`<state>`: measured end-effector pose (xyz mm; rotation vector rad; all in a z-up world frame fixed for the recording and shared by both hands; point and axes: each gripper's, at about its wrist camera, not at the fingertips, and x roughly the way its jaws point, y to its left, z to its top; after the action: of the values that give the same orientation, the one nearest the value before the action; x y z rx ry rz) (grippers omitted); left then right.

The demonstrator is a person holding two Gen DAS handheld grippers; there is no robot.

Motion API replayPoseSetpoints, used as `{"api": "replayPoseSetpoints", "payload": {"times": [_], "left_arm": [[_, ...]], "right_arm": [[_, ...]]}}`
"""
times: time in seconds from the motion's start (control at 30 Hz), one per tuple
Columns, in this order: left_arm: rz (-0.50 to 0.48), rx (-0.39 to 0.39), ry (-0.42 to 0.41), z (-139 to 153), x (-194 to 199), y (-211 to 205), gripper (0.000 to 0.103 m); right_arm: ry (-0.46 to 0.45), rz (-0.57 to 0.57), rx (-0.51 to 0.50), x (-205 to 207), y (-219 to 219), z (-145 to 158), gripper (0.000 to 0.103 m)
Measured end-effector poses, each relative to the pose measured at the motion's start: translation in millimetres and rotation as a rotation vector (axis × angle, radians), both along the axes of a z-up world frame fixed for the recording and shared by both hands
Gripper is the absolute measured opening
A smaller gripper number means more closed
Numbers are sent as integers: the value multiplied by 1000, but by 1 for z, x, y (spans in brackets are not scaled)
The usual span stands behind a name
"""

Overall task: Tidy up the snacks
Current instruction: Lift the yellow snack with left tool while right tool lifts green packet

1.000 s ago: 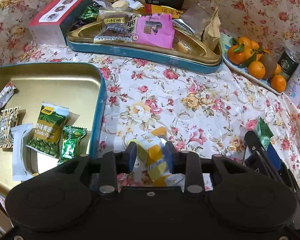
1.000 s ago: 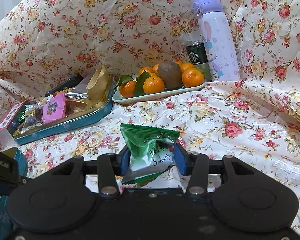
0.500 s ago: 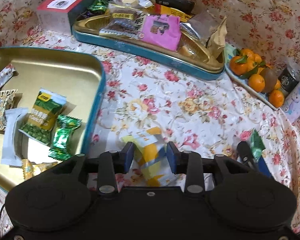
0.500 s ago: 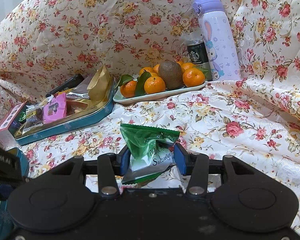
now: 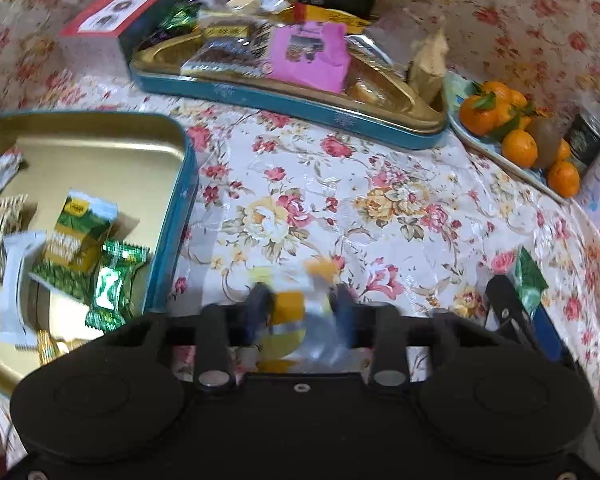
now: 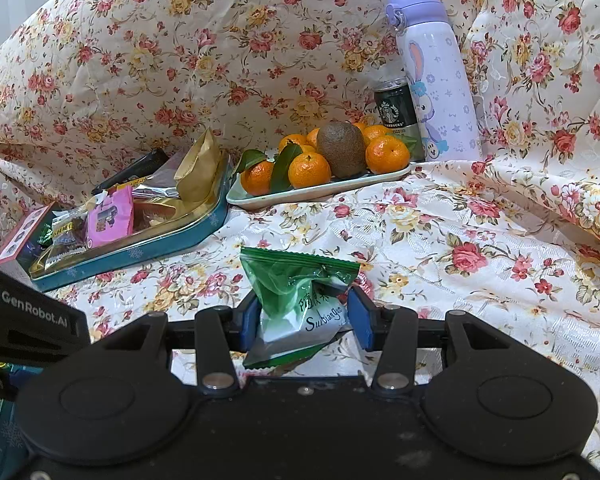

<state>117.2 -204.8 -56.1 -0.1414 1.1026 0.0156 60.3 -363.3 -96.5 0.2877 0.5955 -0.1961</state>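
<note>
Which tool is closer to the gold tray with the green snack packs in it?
Left. The left tool, closing on a yellow packet, sits just beside the gold tray. The right tool, holding a green packet, is farther off, beyond the left one.

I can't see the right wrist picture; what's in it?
The right gripper is shut on a green-and-white snack packet above a flowered tablecloth; behind sit a pale tray of oranges and a lilac bottle.
</note>
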Motion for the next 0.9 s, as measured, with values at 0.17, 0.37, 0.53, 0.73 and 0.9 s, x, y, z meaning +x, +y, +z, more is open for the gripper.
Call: {"api": "replayPoseSetpoints", "payload": {"times": [0.17, 0.37, 0.53, 0.73, 0.9], "left_arm": [[-61, -17, 7, 3, -6, 5, 40], [-130, 9, -16, 11, -23, 9, 40], [-188, 53, -38, 20, -40, 10, 40], [-230, 77, -74, 32, -63, 14, 40], [-249, 71, -77, 38, -81, 24, 40]], "right_arm": [[0, -1, -6, 0, 0, 0, 48], [27, 1, -83, -9, 10, 6, 46], [44, 20, -80, -38, 20, 16, 46], [43, 32, -68, -74, 33, 28, 46], [40, 41, -58, -99, 44, 41, 46]]}}
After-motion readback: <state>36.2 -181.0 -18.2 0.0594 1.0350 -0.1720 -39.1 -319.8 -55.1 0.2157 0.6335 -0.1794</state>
